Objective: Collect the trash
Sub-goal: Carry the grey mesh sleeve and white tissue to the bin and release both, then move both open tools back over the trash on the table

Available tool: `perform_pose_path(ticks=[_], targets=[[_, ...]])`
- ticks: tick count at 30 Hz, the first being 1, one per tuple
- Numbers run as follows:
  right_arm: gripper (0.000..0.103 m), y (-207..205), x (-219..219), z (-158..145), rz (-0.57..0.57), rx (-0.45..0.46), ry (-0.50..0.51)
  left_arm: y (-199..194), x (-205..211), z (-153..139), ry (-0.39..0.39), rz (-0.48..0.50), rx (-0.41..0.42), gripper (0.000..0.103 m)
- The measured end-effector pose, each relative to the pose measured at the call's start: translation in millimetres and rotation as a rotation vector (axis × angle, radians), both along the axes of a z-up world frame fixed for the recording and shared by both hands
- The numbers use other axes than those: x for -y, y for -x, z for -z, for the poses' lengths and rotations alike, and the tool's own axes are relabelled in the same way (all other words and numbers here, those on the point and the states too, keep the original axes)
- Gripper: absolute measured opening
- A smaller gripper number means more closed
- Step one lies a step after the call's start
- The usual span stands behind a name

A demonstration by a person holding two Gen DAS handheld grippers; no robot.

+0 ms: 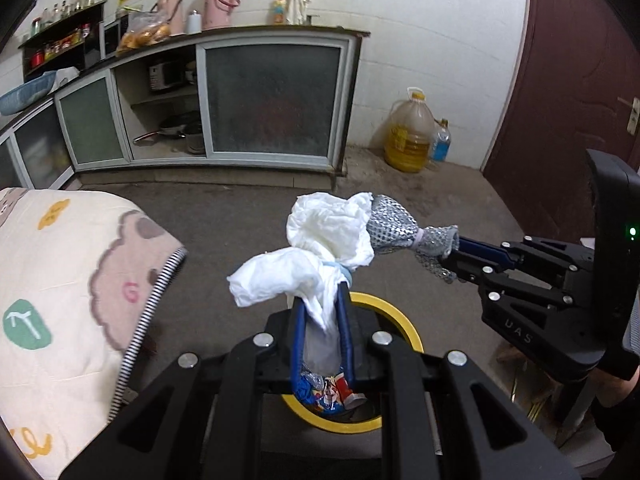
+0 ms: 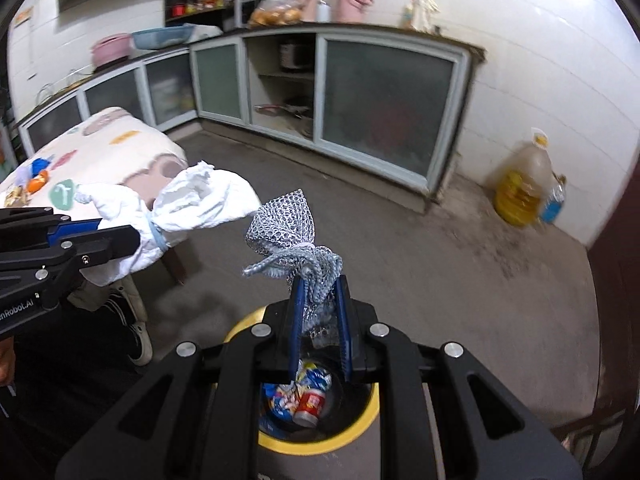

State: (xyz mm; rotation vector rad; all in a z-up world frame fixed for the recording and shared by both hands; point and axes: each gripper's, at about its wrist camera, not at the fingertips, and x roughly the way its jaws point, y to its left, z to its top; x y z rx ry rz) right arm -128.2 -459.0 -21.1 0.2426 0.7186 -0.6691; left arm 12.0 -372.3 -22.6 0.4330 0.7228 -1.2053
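Observation:
My left gripper [image 1: 322, 300] is shut on a crumpled white tissue wad [image 1: 320, 240] with a pale blue band. It hangs over the yellow-rimmed trash bin [image 1: 404, 322]. The right gripper [image 1: 450, 258] comes in from the right, shut on a silvery mesh bag [image 1: 394, 226] that touches the tissue. In the right wrist view the right gripper [image 2: 320, 292] pinches the mesh bag [image 2: 286, 226] above the bin [image 2: 372, 412], which holds wrappers and a red-and-white cup [image 2: 310, 406]. The left gripper [image 2: 120, 236] with the tissue [image 2: 200, 200] sits at the left.
A table under a patterned cloth [image 1: 60, 280] stands left, with small bits of litter [image 2: 34, 178] on it. Kitchen cabinets [image 1: 272, 100] line the back wall. An oil jug [image 1: 410, 136] and a blue bottle [image 1: 440, 142] stand by a dark door [image 1: 580, 100]. A person's shoe [image 2: 134, 332] is near the bin.

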Motion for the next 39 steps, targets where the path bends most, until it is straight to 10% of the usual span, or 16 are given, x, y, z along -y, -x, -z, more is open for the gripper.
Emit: perform_pose_path(ticks=[16, 19, 21, 39], targets=[[0.016, 26.8, -3.8, 68.2, 0.124, -0.114, -0.085, 50.4, 37.0, 57.2, -0.115, 0.039, -0.01, 0.014], [0.032, 25.4, 1.3, 70.3, 0.133, -0.126, -0.092, 51.2, 35.9, 57.8, -0.101, 0.036, -0.029, 0.037], [0.054, 25.2, 3.4, 71.9, 0.14, -0.138, -0.083, 49.4, 32.8, 54.7, -0.069, 0.024, -0.033, 0.072], [0.068, 19.2, 5.7, 26.1, 0.211, -0.06, 0.036, 10.4, -10.5, 10.2, 0.082, -0.114, -0.083, 0.085]])
